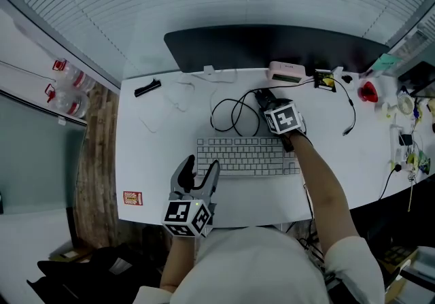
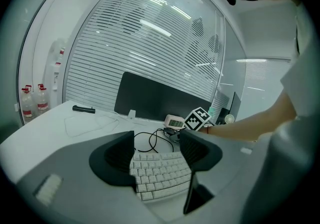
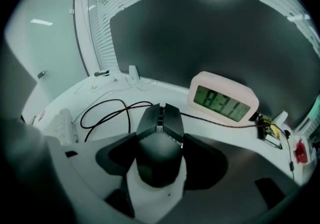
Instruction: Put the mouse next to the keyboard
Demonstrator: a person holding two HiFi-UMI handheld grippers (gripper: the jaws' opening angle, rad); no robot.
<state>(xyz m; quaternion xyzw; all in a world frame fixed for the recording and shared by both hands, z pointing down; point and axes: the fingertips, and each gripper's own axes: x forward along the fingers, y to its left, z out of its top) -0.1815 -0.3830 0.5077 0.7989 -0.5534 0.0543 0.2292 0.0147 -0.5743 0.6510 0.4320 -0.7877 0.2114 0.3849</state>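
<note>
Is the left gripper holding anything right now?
No, the left gripper has its jaws standing apart with nothing gripped; only the keyboard shows beyond them.

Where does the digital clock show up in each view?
Head view: clock upper centre-right, in front of the monitor.
Left gripper view: clock at centre, beyond the keyboard.
Right gripper view: clock right of centre, behind the mouse.
Shared landmark: the dark monitor behind it.

White desk (image 1: 156,160) carries a keyboard (image 1: 245,155), a mouse (image 3: 159,148) (corded), a clock (image 1: 285,71), a marker (image 1: 147,88).
</note>
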